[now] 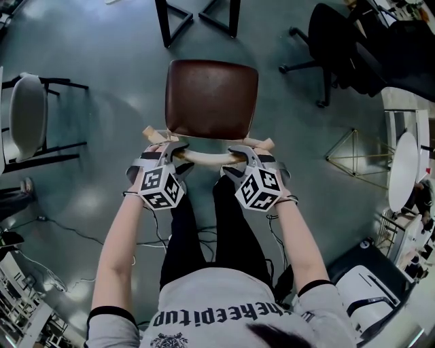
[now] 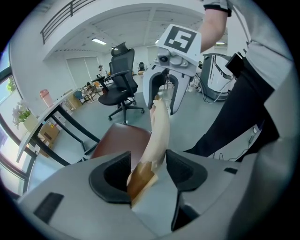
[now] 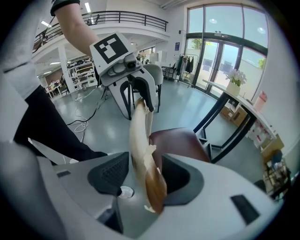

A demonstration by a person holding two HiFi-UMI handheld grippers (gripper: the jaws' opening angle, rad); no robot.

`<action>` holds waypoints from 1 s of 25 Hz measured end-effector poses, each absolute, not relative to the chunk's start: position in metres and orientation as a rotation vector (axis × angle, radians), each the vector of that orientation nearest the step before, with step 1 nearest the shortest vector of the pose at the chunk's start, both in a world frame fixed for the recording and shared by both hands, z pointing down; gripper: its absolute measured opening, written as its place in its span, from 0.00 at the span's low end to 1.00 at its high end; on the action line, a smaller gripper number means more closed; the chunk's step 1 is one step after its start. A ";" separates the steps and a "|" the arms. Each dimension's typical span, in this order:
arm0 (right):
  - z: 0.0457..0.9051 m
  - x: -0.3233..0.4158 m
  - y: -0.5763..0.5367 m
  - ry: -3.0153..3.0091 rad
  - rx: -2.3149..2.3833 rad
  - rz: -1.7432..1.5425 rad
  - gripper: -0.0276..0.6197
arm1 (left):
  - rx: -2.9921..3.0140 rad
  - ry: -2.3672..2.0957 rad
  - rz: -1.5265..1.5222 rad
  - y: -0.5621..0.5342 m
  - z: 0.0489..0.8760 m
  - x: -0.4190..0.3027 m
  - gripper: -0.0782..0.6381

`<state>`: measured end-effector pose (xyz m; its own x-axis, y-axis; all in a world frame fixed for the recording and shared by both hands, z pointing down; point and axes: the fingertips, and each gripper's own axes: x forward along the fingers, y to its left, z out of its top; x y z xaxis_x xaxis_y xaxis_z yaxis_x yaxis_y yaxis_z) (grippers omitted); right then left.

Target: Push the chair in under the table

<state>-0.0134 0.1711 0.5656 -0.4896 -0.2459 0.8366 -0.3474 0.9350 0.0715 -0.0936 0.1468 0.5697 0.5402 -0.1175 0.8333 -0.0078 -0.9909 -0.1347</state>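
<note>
Chair [image 1: 211,98] on the grey floor [image 1: 88,143], brown seat turned toward the desk [image 1: 198,19]. Dark desk legs at the top edge of the head view, clear of the seat, so the chair is not yet underneath. Pale curved backrest rail [image 1: 204,158] on the side nearest the person. Left claw [image 1: 168,151] over the rail's left end, right claw [image 1: 246,155] over its right end – both tilted downward. Both released: jaws spread wide, rail running between the pads [image 2: 190,171] with a gap beside it, nothing clenched. Dark trousers [image 1: 204,231] just behind the rail.
</note>
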 end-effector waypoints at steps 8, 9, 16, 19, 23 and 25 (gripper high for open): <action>0.566 -0.013 0.172 -2.105 0.397 0.095 0.33 | -2.605 0.087 -1.551 0.147 0.574 -0.094 0.43; 0.565 -0.013 0.172 -2.107 0.390 0.090 0.32 | -2.603 0.087 -1.553 0.147 0.574 -0.095 0.43; 0.564 -0.013 0.170 -2.108 0.391 0.081 0.32 | -2.598 0.105 -1.568 0.144 0.573 -0.095 0.43; 0.565 -0.013 0.170 -2.109 0.387 0.085 0.32 | -2.600 0.108 -1.574 0.144 0.574 -0.095 0.43; 0.565 -0.012 0.167 -2.109 0.387 0.075 0.32 | -2.606 0.118 -1.565 0.142 0.574 -0.093 0.43; 0.566 -0.008 0.161 -2.105 0.399 0.065 0.32 | -2.607 0.141 -1.556 0.136 0.575 -0.090 0.43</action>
